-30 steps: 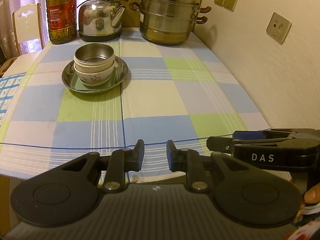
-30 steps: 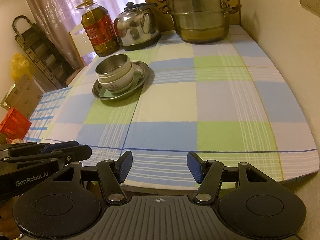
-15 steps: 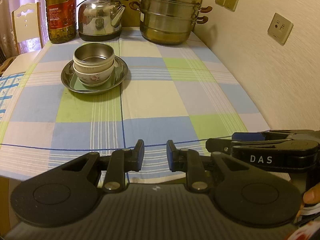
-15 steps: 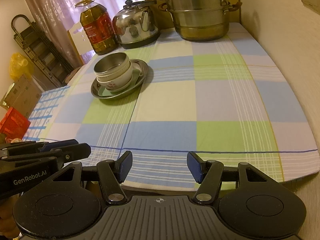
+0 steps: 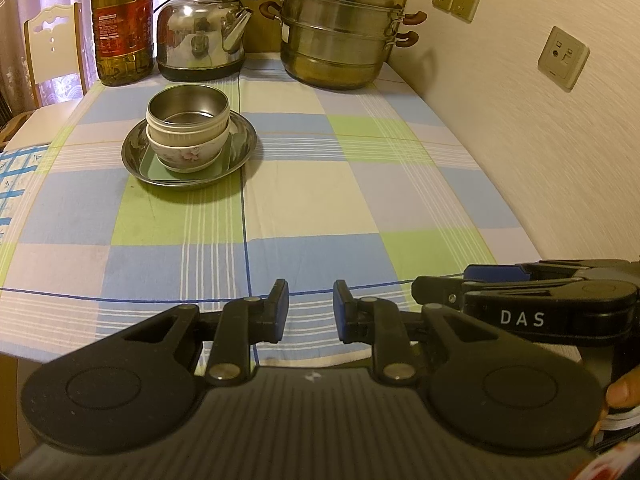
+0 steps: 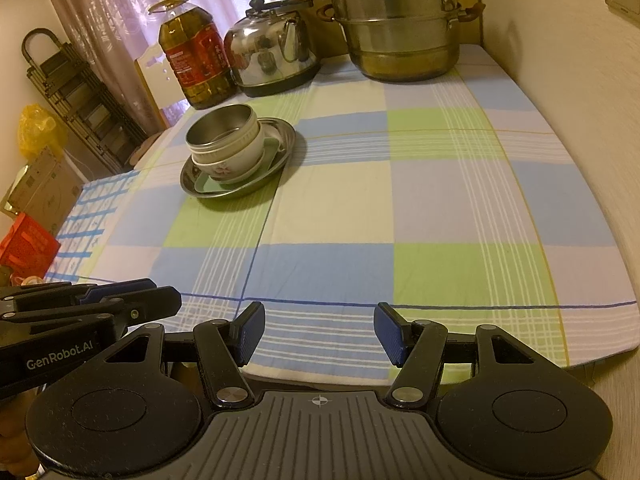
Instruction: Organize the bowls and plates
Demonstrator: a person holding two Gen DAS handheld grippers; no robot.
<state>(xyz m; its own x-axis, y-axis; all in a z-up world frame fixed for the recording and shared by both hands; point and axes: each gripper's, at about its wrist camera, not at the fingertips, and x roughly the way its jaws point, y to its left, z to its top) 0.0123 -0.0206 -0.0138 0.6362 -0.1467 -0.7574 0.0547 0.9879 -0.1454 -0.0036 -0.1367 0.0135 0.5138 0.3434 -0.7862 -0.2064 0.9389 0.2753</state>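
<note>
Left gripper: the left gripper (image 5: 310, 310) hung over the near edge of the table, blue pads a small gap apart with nothing in between, so empty. It also showed up from the side in the right wrist view (image 6: 132, 300).

Right gripper: the right gripper (image 6: 319, 332) sat just beside it at the same near edge, jaws spread a lot wider, also holding nothing. You could see it in the left wrist view too (image 5: 480, 276), with a bit of a thumb (image 5: 622, 392) at the right edge of that view.

Bowls: a steel bowl (image 5: 188, 114) was nested on top of a white bowl, which sat in a floral bowl (image 5: 186, 156). Pretty tidy stack, leaning a touch in the right wrist view.

Plates: the stack stood on a pale green square plate (image 5: 152, 166), and that lay inside a round steel plate (image 5: 248, 142). The whole pile was on the left half of the table, well apart from both grippers.

Table: covered in a checked cloth (image 5: 360, 200) in blue, green and cream, pushed against the wall on the right.

Back row: oil bottle (image 5: 122, 28), shiny kettle (image 5: 200, 40) and a big stacked steamer pot (image 5: 340, 36), all along the far edge behind the dishes.

Other stuff: wall sockets (image 5: 562, 58) on the right wall, a chair (image 5: 52, 48) by the curtain, a folding rack (image 6: 72, 92) and a yellow bag (image 6: 38, 128) off to the left.
</note>
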